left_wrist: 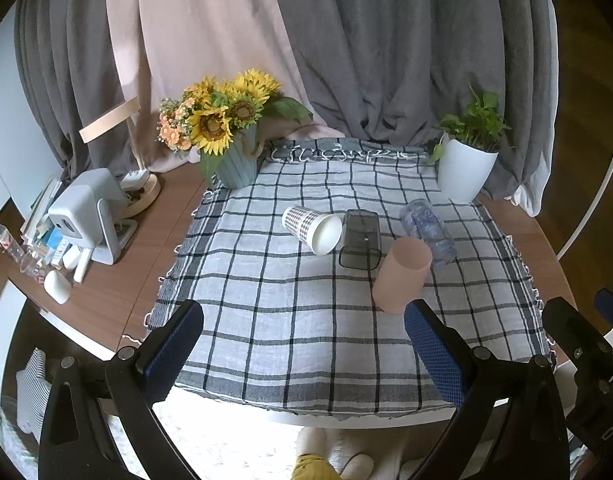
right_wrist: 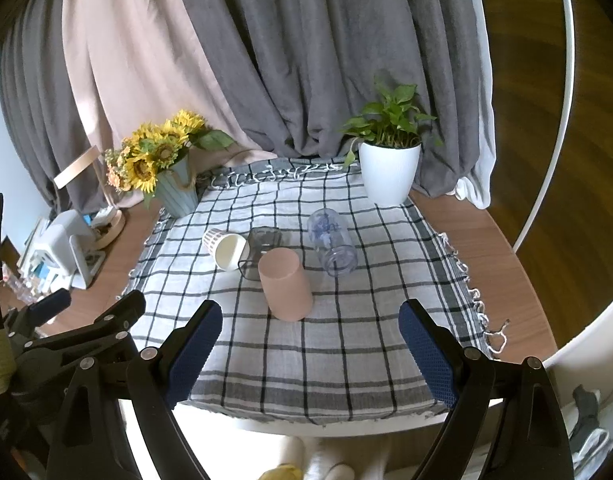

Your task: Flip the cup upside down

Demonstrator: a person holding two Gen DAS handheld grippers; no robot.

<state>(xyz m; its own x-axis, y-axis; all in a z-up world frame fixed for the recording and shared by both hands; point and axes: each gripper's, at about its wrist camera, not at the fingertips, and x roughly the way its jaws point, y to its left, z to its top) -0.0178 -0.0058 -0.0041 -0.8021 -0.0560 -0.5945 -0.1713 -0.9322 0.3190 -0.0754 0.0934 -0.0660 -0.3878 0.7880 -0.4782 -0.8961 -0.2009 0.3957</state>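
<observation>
Apparently between flips: pink cup [right_wrist: 285, 289] inverted at frame centre, paper cup [right_wrist: 225, 249], dark square cup [right_wrist: 259, 251] and clear glass [right_wrist: 332, 247] lying sideways behind. Left gripper [left_wrist: 304, 346] and right gripper [right_wrist: 309, 342] spread wide, empty, low in frame. Next: reach past, pinch one fallen cup, set mouth-down.

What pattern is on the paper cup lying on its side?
The paper cup has a black-and-white check outside and a plain white inside, clearest in the left wrist view.

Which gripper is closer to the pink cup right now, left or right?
Right, by a little. The right gripper faces the pink cup almost centred between its open fingers. The left gripper sits off to the cup's left; only its right finger nears it.
</observation>
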